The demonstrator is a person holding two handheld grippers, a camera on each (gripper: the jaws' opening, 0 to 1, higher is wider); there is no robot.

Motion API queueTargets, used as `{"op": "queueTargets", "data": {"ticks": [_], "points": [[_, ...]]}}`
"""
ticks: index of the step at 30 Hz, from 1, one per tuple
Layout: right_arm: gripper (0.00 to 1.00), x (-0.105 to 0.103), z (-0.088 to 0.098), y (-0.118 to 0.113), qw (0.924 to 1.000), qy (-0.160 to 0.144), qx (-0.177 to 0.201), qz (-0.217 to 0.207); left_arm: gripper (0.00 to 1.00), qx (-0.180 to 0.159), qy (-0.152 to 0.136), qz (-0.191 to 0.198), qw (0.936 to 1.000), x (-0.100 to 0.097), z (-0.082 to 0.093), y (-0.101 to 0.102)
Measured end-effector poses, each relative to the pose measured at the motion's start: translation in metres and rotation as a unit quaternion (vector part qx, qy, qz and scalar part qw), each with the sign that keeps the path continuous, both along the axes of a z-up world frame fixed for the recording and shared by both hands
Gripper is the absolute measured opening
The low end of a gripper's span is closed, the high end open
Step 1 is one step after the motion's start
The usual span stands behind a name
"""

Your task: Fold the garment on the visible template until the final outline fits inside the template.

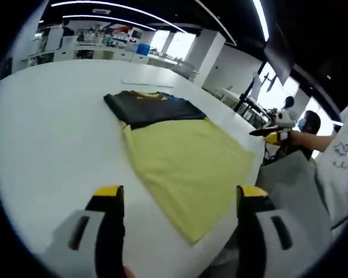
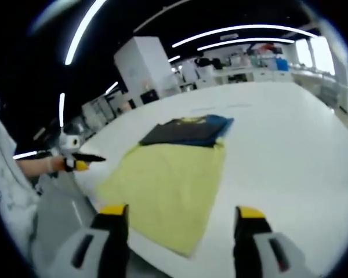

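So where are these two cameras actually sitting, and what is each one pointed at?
Left gripper view: rides on the left gripper, looking along its open yellow-tipped jaws over the white table at the yellow and dark garment.
Right gripper view: rides on the right gripper, jaws open, facing the same garment from another side.
Shared: the garment, the table, and another gripper in a person's hand by the table edge.

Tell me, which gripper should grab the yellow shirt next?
Probably the left gripper. In its view the shirt lies between its open jaws, with the near corner close. The right gripper, also open, has the shirt more to one side. It is a close call.
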State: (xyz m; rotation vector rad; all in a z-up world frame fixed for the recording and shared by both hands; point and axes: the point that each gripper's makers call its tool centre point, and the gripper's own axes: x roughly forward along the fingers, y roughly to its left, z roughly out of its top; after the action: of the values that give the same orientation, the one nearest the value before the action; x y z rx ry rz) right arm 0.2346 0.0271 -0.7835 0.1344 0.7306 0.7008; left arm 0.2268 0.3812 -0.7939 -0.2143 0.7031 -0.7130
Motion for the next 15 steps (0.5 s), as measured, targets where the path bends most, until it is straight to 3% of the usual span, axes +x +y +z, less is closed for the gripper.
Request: {"op": "queueTargets", "data": {"ticks": [6, 15], "points": [[0.7, -0.012, -0.016, 0.001, 0.9997, 0.02, -0.011, 0.009, 0.61, 0.021, 0.031, -0.022, 0.999, -0.025, -0.021, -0.001], [0.61, -0.015, -0.027, -0.01, 0.9989, 0.042, -0.022, 0.004, 0.41, 0.015, 0.061, -0.02, 0.9978, -0.041, -0.035, 0.004]]}}
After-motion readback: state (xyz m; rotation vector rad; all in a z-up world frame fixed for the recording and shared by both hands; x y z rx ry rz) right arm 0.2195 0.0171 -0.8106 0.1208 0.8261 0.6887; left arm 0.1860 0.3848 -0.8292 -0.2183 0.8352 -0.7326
